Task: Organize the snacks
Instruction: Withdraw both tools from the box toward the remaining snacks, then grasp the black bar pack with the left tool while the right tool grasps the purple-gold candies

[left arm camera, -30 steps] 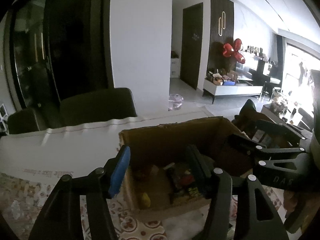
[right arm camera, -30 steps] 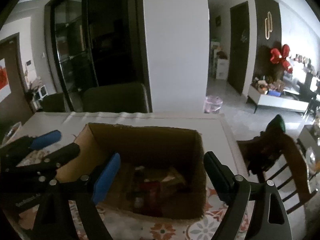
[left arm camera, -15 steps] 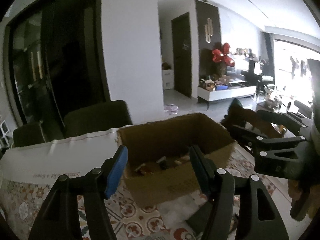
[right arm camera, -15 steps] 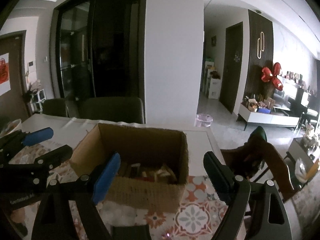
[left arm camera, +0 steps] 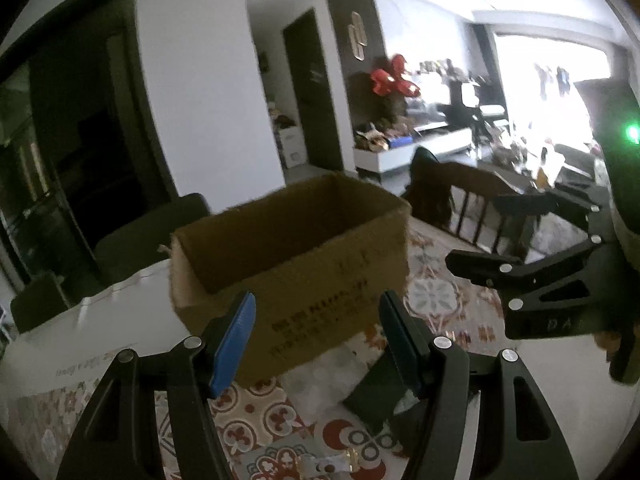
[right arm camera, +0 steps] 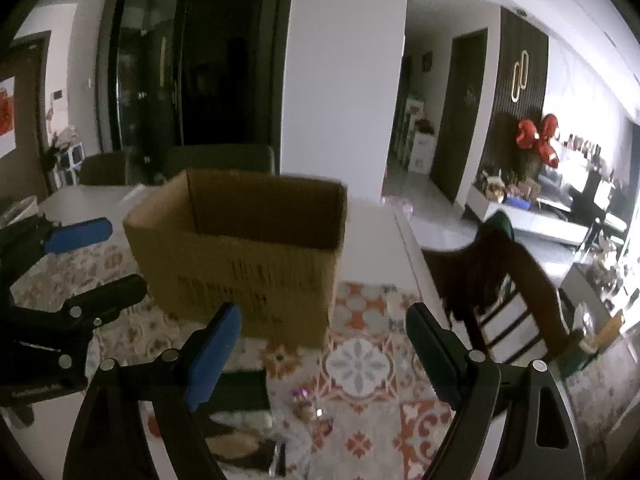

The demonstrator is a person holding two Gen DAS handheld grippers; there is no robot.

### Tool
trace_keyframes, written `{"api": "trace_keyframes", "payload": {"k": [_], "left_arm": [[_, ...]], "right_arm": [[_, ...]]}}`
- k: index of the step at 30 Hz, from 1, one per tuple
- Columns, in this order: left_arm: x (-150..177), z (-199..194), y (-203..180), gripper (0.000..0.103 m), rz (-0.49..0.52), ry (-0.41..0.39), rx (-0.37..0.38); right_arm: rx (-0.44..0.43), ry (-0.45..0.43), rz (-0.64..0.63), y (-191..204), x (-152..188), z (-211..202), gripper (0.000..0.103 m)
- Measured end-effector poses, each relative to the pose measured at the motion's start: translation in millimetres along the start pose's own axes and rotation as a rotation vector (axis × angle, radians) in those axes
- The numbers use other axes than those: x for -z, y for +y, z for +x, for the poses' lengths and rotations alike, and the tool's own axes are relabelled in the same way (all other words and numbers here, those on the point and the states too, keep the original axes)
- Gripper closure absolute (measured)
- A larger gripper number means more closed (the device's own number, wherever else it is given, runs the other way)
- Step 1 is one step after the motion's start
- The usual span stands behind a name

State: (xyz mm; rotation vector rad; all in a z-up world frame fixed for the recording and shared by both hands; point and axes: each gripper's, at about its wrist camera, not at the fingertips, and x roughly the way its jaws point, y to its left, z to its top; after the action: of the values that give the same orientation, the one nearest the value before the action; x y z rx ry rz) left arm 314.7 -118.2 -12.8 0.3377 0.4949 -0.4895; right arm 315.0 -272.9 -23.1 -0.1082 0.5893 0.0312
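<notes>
Patterned red, orange and grey floral cloth covers the surface (right arm camera: pixel 360 364), with a dim living room and a dark wooden chair (right arm camera: pixel 516 280) beyond it. Going left to right in the right wrist view: the left gripper (right arm camera: pixel 96 256) sits at the far left, its blue-padded fingers apart and holding nothing. Ahead of both grippers stands an open brown cardboard box with black print on its side (right arm camera: pixel 248 264); its inside is hidden from this low angle. The right gripper (right arm camera: pixel 320 344) hovers low in front of the box, fingers spread wide and empty. Just below it lie small loose items: a dark flat packet (left arm camera: pixel 380 396) and small shiny wrapped pieces (right arm camera: pixel 308 404), too blurred to identify.

Judging by this, the step in hand is reaching for the next loose snack. The next move likely calls for lowering one gripper over a packet, closing on it, then lifting it over the box rim.
</notes>
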Motion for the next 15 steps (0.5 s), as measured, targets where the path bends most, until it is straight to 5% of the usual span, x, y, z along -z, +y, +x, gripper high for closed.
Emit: {"api": "trace_keyframes", "payload": {"k": [15], "left_arm": [[34, 65, -29, 0.040, 0.187, 0.316, 0.268]], "right_arm": [[-0.054, 0.276, -0.076, 3, 52, 47, 0.026]]}}
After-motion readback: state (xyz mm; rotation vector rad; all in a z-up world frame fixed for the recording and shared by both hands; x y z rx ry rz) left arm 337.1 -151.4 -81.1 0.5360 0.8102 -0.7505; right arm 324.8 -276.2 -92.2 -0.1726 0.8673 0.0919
